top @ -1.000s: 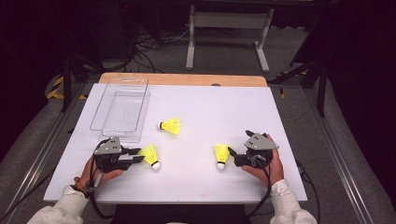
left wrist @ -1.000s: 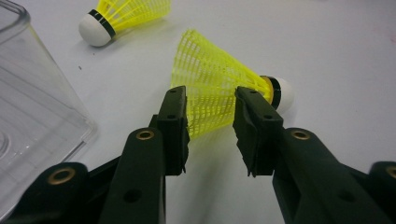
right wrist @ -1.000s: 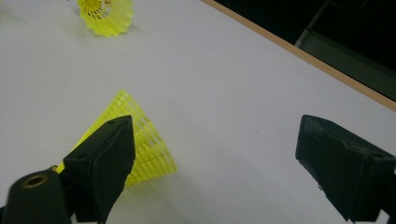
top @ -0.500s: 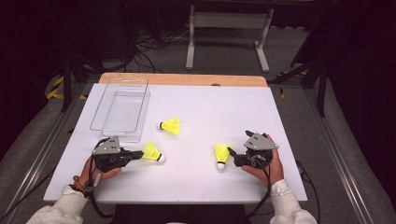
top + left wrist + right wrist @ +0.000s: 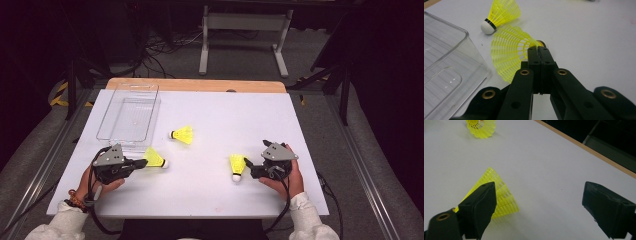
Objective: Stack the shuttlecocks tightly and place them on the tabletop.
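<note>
item: left gripper (image 5: 539, 51) pinched shut on the yellow plastic mesh shuttlecock (image 5: 510, 53), near left, beside the clear plastic tray (image 5: 131, 112).
risk: thin skirt may slip or crumple; right gripper (image 5: 554, 202), jaws wide and empty, could nudge the second yellow shuttlecock (image 5: 496, 195).

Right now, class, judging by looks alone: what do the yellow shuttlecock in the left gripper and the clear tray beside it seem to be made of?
Shuttlecock: its yellow skirt looks like moulded plastic, probably nylon, since it is an open mesh of thin ribs, slightly glossy; its white tip could be foam or cork, which is hard to tell.
Tray: transparent rigid plastic, glossy, with the table showing through its walls.
</note>
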The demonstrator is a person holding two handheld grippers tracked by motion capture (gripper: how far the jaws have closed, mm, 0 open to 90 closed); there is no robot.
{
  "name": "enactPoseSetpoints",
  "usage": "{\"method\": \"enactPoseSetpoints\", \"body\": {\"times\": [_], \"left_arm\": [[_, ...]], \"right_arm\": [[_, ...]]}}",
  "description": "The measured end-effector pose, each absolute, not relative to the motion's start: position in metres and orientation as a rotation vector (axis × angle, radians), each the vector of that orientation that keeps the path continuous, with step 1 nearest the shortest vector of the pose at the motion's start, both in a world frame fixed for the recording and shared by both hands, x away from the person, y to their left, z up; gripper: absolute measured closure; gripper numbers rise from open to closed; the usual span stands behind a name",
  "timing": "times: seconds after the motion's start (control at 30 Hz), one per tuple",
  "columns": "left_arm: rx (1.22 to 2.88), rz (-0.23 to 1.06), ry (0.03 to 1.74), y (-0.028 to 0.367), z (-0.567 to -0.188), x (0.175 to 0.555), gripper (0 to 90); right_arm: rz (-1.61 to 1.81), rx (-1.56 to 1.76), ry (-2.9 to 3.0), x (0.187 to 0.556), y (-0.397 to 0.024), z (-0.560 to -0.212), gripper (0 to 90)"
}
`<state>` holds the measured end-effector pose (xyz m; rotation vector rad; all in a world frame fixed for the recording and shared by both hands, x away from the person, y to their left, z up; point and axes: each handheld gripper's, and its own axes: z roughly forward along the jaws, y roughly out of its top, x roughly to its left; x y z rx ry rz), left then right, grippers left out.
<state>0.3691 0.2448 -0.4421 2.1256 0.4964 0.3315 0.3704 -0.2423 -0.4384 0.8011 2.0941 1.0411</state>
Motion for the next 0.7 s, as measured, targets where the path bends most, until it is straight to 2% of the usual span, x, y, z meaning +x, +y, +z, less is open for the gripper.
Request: {"method": "enactPoseSetpoints", "body": {"times": [0.7], "left_arm": [[2.161, 0.360, 0.480, 0.224, -0.430, 0.381, 89.7]], "right_arm": [[1.045, 0.817, 2.079, 0.371, -0.245, -0.438, 13.1]]}}
